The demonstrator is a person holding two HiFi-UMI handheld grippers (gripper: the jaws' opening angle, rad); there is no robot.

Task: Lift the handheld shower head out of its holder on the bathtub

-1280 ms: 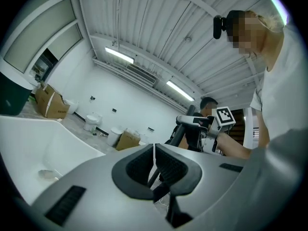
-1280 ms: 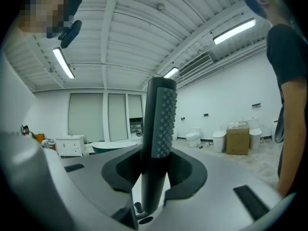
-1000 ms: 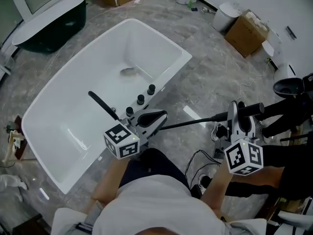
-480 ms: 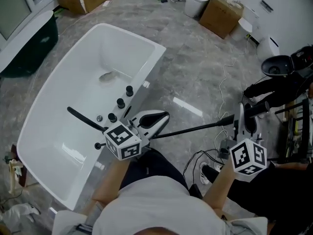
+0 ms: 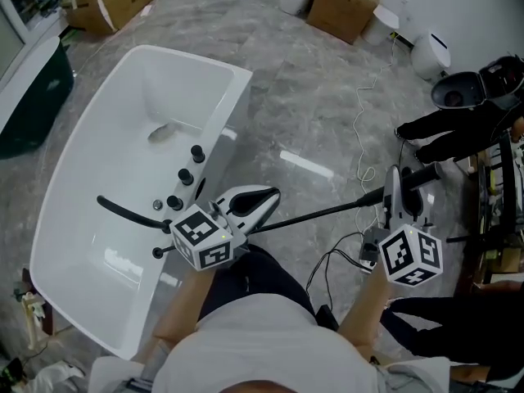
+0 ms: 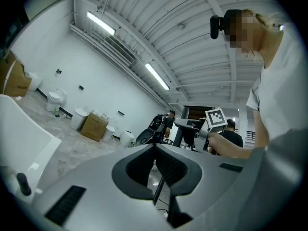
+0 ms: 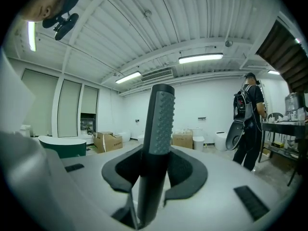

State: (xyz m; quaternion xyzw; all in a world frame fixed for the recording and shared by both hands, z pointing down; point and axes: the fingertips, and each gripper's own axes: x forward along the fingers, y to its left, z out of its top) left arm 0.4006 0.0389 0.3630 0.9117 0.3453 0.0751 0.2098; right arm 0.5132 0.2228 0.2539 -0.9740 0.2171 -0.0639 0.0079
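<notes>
My right gripper (image 5: 399, 188) (image 7: 156, 153) is shut on the dark, knobbly handheld shower head (image 5: 423, 173) (image 7: 161, 119), which stands upright between its jaws in the right gripper view. It is held well to the right of the white bathtub (image 5: 78, 178), over the floor. The black hose (image 5: 315, 213) runs from it leftward and passes under my left gripper (image 5: 273, 193) (image 6: 155, 146). That gripper's jaws are shut, and the hose (image 6: 158, 189) shows through the gap behind the tips. On the tub's rim stand three black knobs (image 5: 185, 175) and a curved black spout (image 5: 123, 211).
Grey marble floor surrounds the tub. Cardboard boxes (image 5: 340, 6) (image 5: 106, 2) and white toilets (image 5: 430, 51) line the far wall. A person in black (image 5: 458, 125) stands at the right by a rack. A cable (image 5: 360, 146) lies on the floor. A dark green tub (image 5: 29, 97) is at left.
Both grippers, with the shower head and hose, have swung to the right, away from the tub. The tub and its knobs now lie further left in the head view.
</notes>
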